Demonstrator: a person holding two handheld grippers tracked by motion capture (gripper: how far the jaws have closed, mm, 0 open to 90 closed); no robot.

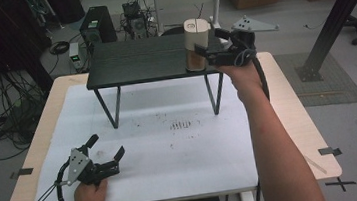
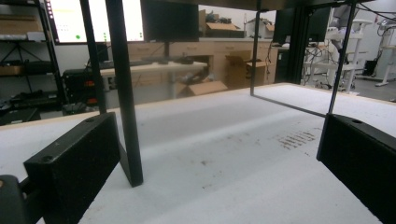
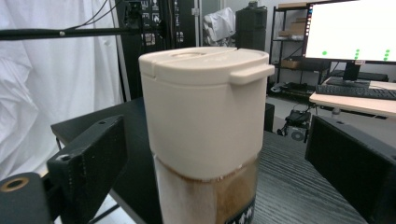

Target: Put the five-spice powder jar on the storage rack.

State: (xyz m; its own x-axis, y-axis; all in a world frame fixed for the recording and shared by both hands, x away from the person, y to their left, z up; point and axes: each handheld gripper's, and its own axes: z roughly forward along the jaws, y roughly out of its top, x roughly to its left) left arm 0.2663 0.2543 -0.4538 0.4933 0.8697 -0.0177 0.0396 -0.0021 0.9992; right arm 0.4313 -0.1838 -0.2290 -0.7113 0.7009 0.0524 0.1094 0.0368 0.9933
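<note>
1. While my right gripper [image 1: 205, 50] stands with jaws spread, the spice jar [image 3: 205, 135] sits untouched between them on the black shelf [image 1: 137, 62], at two o'clock.
2. My left gripper [image 1: 106, 148] rests unclenched, holding nothing, at seven o'clock.

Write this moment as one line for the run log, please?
right gripper: open, jaws either side of spice jar | jar: upright on black shelf | left gripper: open, empty, low over white mat

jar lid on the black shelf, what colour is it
Cream, almost beige: the jar lid shows best in the right gripper view.
</note>
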